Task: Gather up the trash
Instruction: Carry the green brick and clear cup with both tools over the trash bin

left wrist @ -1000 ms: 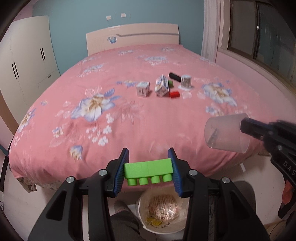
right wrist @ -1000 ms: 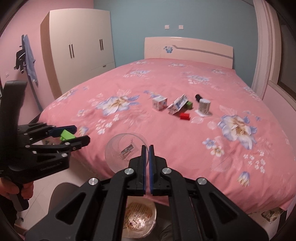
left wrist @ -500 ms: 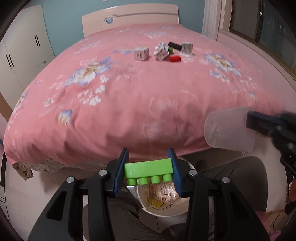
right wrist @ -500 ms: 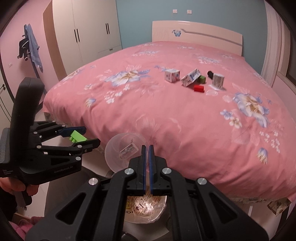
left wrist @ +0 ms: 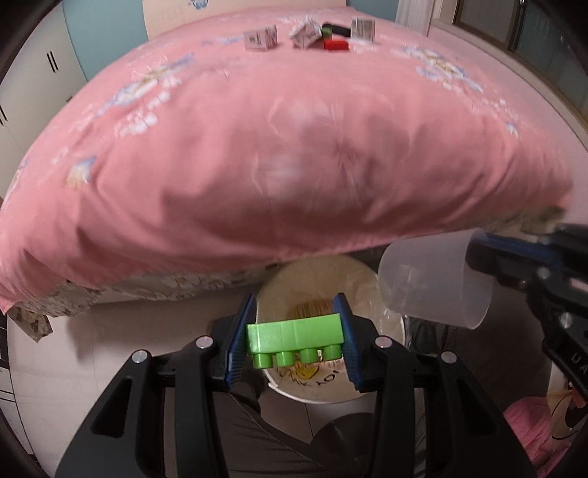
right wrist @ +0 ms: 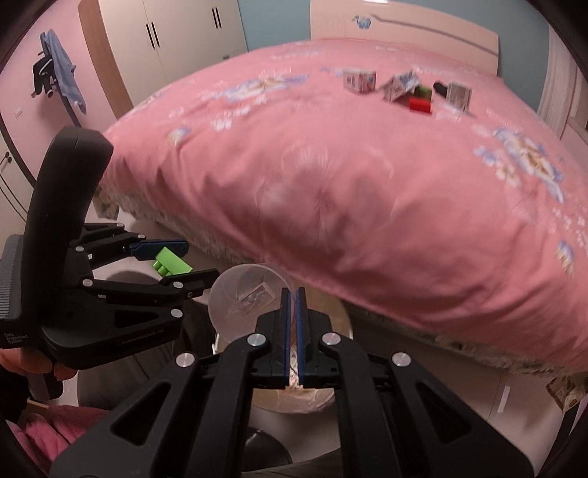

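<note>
My left tool (left wrist: pixel 296 340) is clamped on a green toy brick (left wrist: pixel 296 336), studs facing back toward the camera, one blue pad on each end of it. Directly beneath it, in the left wrist view, I see the trash bin (left wrist: pixel 371 272) on the floor at the foot of the bed, white-lined, with some crumpled wrapper in the bottom; the brick hangs over the bin's opening. In the right wrist view the same brick (right wrist: pixel 171 261) shows at about 9 o'clock, pinched between the left tool's fingers.

My right tool (right wrist: pixel 292 294) has its pads nearly together, pinching the rim wall of a clear plastic cup (right wrist: pixel 250 303). The cup lies tipped on its side with its mouth toward the camera, and a small scrap of wrapper sits inside it. From the left wrist view the cup (left wrist: pixel 433 279) is at 3 o'clock, just beside the bin's rim and above it, mouth angled down toward the bin.

The bed (right wrist: pixel 367 184) with its pink flowered cover fills the upper half of both views. Far up at 12 o'clock on it I count more items: two small printed cartons (left wrist: pixel 261 36), a red block (left wrist: pixel 336 45), a green piece, a dark object and a barcoded box (left wrist: pixel 363 28). They are well apart from both tools.
</note>
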Demonstrator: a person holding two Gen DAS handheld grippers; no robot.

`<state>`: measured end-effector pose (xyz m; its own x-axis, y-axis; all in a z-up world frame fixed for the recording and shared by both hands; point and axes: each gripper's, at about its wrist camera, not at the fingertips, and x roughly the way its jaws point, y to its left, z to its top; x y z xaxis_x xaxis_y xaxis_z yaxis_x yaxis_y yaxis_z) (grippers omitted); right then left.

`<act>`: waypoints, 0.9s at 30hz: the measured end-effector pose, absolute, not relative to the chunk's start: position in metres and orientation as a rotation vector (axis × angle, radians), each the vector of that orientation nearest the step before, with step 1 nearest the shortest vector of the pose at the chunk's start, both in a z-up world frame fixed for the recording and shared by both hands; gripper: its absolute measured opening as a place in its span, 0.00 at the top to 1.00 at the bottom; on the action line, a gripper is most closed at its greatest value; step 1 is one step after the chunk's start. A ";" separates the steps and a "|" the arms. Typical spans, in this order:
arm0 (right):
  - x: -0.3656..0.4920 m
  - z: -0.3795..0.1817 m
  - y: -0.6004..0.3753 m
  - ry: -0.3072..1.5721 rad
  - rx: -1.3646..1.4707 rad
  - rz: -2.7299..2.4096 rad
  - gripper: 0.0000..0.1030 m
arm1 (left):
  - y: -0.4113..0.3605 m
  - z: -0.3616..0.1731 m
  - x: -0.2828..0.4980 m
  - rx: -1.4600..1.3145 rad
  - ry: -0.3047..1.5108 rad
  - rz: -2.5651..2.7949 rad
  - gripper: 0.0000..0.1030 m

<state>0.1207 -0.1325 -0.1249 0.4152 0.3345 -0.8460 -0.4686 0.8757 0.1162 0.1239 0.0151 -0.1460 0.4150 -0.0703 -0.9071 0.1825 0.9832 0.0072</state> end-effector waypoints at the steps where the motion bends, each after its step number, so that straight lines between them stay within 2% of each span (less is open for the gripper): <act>1: 0.122 -0.130 -0.132 1.039 -0.148 0.507 0.96 | 0.015 -0.150 0.124 0.109 1.141 -0.161 0.56; 20: 0.134 -0.261 -0.117 1.355 -0.157 0.501 0.96 | 0.016 -0.253 0.160 0.044 1.387 -0.176 0.56; 27: 0.147 -0.288 -0.112 1.434 -0.147 0.496 0.96 | 0.020 -0.282 0.174 0.004 1.458 -0.175 0.56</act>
<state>0.1472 -0.1116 -0.2885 0.0551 0.2385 -0.9696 -0.4119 0.8900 0.1955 0.1741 0.0199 -0.2818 0.1023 -0.1161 -0.9879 0.1206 0.9873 -0.1035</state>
